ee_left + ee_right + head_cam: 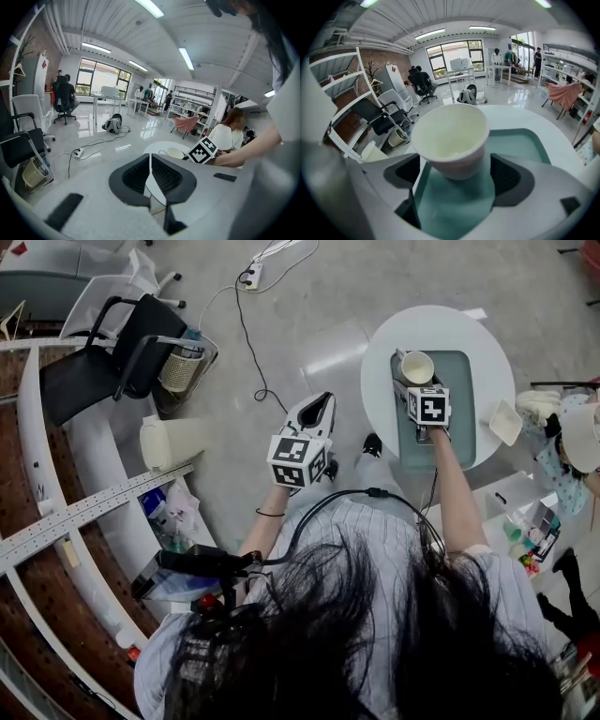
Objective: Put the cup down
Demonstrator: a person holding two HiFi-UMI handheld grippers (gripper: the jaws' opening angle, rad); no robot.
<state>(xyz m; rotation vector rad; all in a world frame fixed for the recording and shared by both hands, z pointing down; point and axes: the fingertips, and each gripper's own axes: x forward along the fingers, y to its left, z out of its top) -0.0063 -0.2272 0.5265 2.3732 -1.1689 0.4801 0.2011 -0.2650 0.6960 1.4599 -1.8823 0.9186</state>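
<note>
One cup (451, 140), white and empty, is the whole of the job, and it stands upright between the jaws of the right gripper (457, 177). The pads press its lower wall from both sides, so it is grasped, not set free. Under it lies a green mat (461, 395) on the round white surface (384, 338). In the head view the cup sits over the far left corner of that mat. Whether its base already rests on the mat or hangs just above it, neither view shows clearly.

As a judgement, the carrying looks done: the cup is at a sensible spot. What is left is to settle the base onto the mat if it is not down, to part the jaws, and to draw the gripper back without tipping the cup.

The left gripper (150, 168) has no share in this. Its jaws are pressed together with nothing between them, and it hovers over the floor (309, 306), well apart from the surface. Further out on the floor stand a black chair (98, 367) and a wire basket (181, 371).
</note>
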